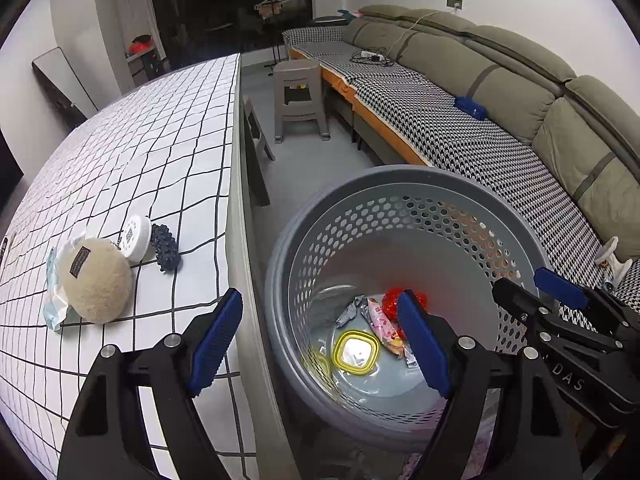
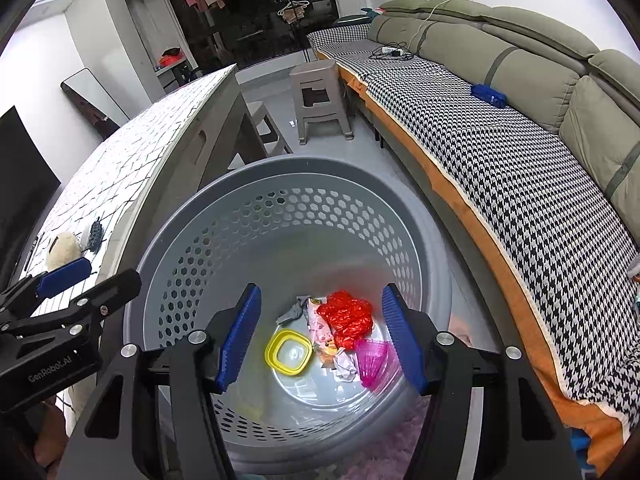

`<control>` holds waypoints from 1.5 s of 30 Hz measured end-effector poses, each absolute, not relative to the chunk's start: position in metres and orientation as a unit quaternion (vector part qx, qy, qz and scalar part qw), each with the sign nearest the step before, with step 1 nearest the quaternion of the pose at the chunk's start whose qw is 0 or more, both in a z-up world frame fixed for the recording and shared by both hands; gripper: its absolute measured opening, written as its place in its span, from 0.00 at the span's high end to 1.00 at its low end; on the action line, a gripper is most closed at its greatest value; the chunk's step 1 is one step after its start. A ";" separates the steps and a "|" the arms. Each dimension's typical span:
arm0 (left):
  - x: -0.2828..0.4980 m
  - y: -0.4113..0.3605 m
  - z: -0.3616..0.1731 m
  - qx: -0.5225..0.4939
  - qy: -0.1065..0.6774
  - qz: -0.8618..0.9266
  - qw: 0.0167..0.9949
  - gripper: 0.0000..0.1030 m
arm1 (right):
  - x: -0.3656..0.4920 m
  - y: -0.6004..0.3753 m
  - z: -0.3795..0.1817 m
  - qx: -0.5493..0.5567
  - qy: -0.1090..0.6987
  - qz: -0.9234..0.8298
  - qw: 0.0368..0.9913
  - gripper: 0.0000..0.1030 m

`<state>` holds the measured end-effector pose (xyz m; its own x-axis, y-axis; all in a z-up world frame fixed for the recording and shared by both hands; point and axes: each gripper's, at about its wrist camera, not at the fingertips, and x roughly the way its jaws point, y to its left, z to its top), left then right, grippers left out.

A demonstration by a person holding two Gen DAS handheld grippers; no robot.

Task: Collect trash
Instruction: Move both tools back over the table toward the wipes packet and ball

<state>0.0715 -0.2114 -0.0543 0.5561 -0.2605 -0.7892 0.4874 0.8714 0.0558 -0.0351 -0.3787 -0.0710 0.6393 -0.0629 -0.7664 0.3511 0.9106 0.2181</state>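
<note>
Left gripper reads "GenRobot.AI"; right gripper jaws apart, left's too, above basket

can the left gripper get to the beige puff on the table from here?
Probably yes. The left gripper is open and empty at the table edge; the puff lies near that edge, nothing between.

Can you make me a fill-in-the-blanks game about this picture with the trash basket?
1. The grey basket stands on the floor between the table and the ____.
2. The square lid lying in the basket has a ____ rim.
3. The crumpled plastic bag in the basket is ____.
4. Both the left gripper and the right gripper are ____ and hold nothing.

Missing words: sofa; yellow; red; open
</note>
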 end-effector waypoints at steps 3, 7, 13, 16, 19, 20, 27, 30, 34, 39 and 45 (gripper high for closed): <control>0.069 -0.210 -0.051 0.136 0.418 -0.217 0.872 0.24 | -0.038 -0.379 -0.069 0.180 0.404 -0.116 0.889 0.41; 0.064 -0.207 -0.047 0.133 0.413 -0.219 0.874 0.24 | -0.041 -0.376 -0.065 0.179 0.401 -0.116 0.891 0.41; 0.059 -0.200 -0.039 0.127 0.407 -0.221 0.877 0.24 | -0.048 -0.370 -0.059 0.178 0.397 -0.115 0.893 0.41; 0.057 -0.195 -0.036 0.124 0.403 -0.222 0.879 0.24 | -0.050 -0.367 -0.055 0.176 0.394 -0.114 0.895 0.41; 0.052 -0.187 -0.034 0.120 0.400 -0.221 0.881 0.24 | -0.054 -0.361 -0.051 0.175 0.389 -0.112 0.898 0.41; 0.051 -0.185 -0.033 0.119 0.399 -0.220 0.882 0.24 | -0.055 -0.359 -0.050 0.175 0.387 -0.111 0.898 0.41; 0.043 -0.164 -0.025 0.107 0.391 -0.216 0.888 0.24 | -0.060 -0.341 -0.042 0.164 0.384 -0.105 0.903 0.41; 0.039 -0.155 -0.024 0.102 0.388 -0.214 0.891 0.24 | -0.062 -0.331 -0.038 0.156 0.382 -0.100 0.905 0.41; 0.034 -0.140 -0.020 0.090 0.383 -0.209 0.895 0.23 | -0.063 -0.319 -0.033 0.147 0.380 -0.095 0.908 0.41; 0.030 -0.120 -0.016 0.078 0.378 -0.201 0.900 0.23 | -0.062 -0.301 -0.028 0.139 0.378 -0.087 0.911 0.41; 0.031 -0.091 -0.012 0.064 0.374 -0.185 0.906 0.23 | -0.056 -0.279 -0.023 0.126 0.377 -0.071 0.915 0.41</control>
<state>0.0306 -0.0915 -0.0121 0.6515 -0.2867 -0.7024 0.3825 0.9237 -0.0223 -0.0560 -0.2789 -0.0228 0.7059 -0.0345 -0.7075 0.2249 0.9580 0.1777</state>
